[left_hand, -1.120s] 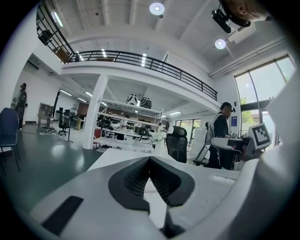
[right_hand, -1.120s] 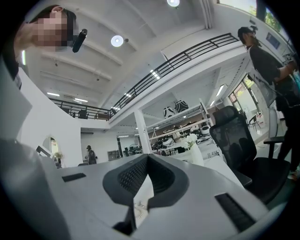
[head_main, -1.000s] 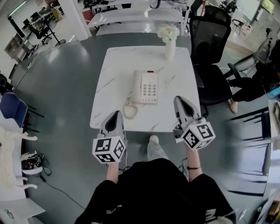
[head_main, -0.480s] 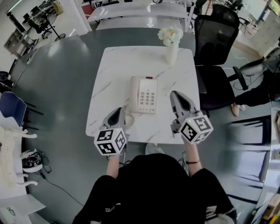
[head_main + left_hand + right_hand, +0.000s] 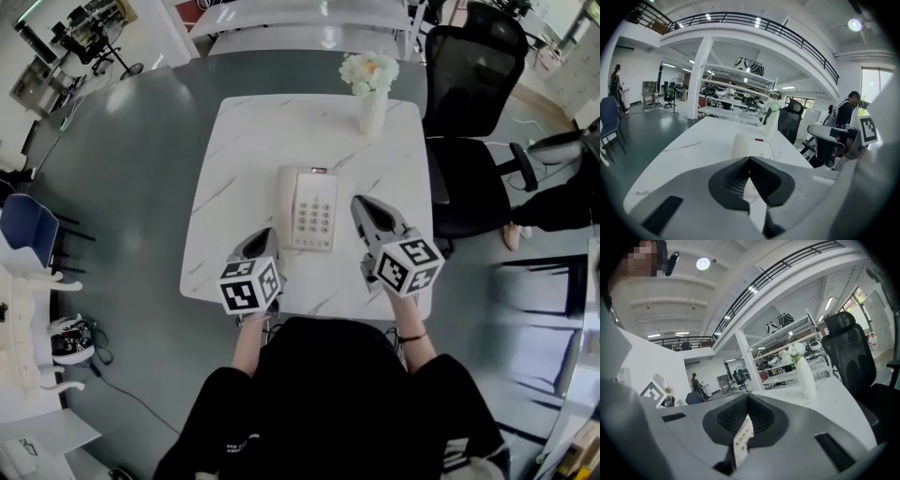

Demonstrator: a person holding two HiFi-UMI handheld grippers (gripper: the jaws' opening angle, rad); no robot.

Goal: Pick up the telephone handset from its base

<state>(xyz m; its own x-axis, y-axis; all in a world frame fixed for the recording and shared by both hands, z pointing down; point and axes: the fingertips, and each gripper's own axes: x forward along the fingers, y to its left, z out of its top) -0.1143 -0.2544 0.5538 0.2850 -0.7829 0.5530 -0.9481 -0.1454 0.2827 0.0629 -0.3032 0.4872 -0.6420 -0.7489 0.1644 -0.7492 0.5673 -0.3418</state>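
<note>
Plainly nothing had been lifted yet. Low in the frame, the left gripper [image 5: 263, 239] and the right gripper [image 5: 363, 208] hovered over the near edge of the table [image 5: 244, 159], both with jaws pressed together on nothing. Between them, just beyond, the telephone [image 5: 319, 211] sat with its handset [image 5: 286, 202] resting along the base's left side. Opening, reaching and gripping all remained. Farther off stood a vase [image 5: 373, 108].
</note>
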